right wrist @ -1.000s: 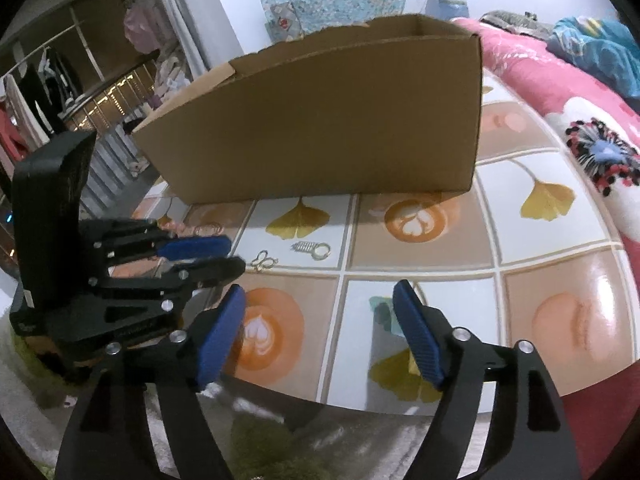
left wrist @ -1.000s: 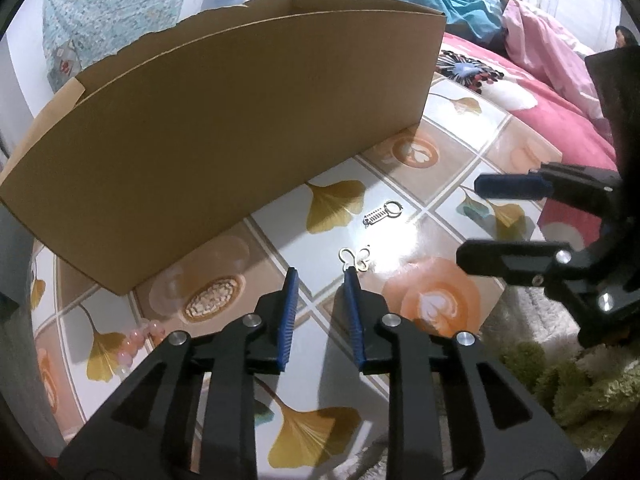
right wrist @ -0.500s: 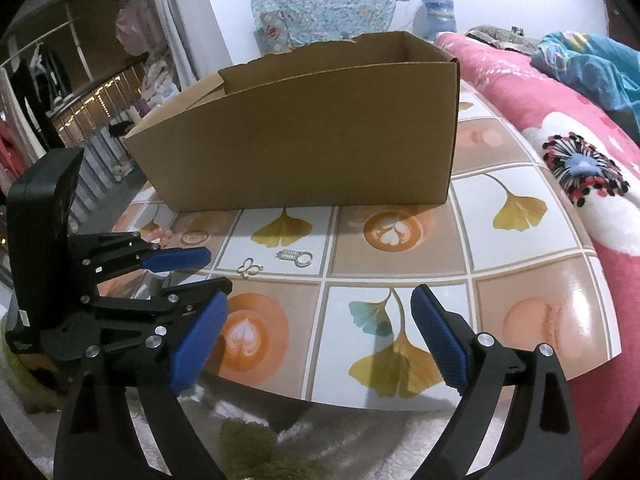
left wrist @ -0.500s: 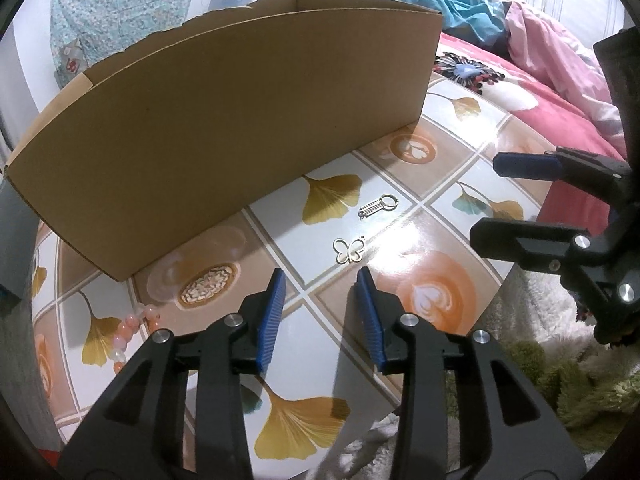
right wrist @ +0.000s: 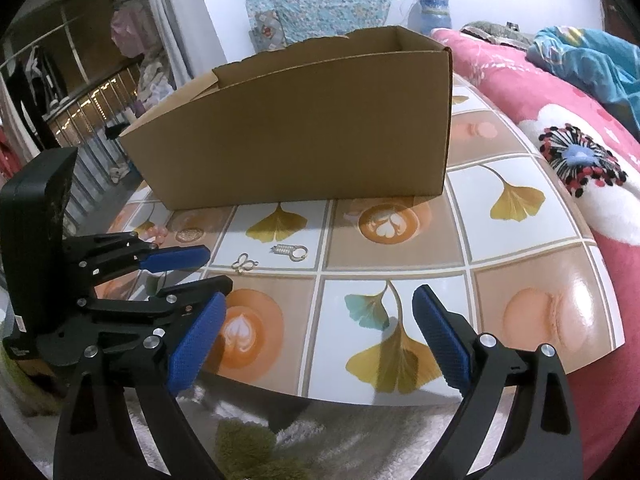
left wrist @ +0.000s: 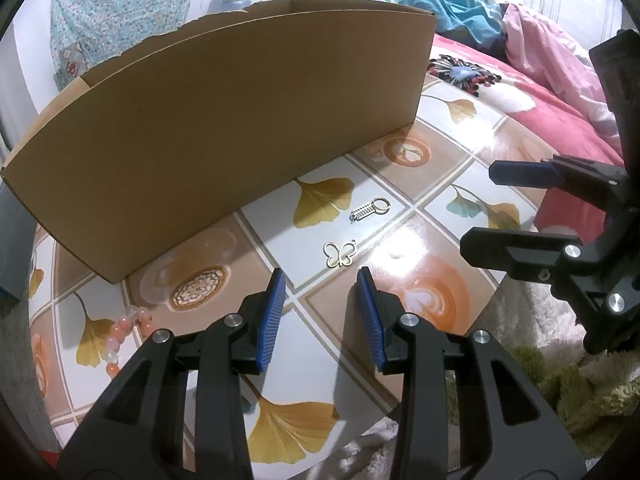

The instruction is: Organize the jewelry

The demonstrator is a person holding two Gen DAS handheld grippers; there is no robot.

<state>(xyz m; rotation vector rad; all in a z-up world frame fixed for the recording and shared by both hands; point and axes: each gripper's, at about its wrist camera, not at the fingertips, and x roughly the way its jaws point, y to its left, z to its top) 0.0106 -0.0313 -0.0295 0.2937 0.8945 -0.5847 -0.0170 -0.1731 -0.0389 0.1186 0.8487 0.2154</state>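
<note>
Left wrist view: your left hand-held gripper hangs above the tabletop, its blue pads parted by a moderate gap and pinching nothing; the jaws have just been opening, and only bare tile pattern shows between them. Just beyond the fingertips lies a gold butterfly charm, flat on a white tile. A little farther on, beside a printed ginkgo leaf, lies a small ring with a spring-like pendant. At the left edge of the tabletop, a pink bead bracelet lies partly hidden behind the gripper's left finger. A clear round dish sits close to the front wall of the open cardboard box, which stands across the back of the tabletop. Your right hand-held gripper enters from the right, over the table edge.

Right wrist view: your right hand-held gripper is spread wide and holds nothing; its jaws have also just been opening. It hovers over the near edge of the tabletop, above a ginkgo-leaf tile. The butterfly charm and the ring with pendant lie well ahead and to the left, between the left hand-held gripper and the cardboard box. A pink floral bed cover lies along the right side.
</note>
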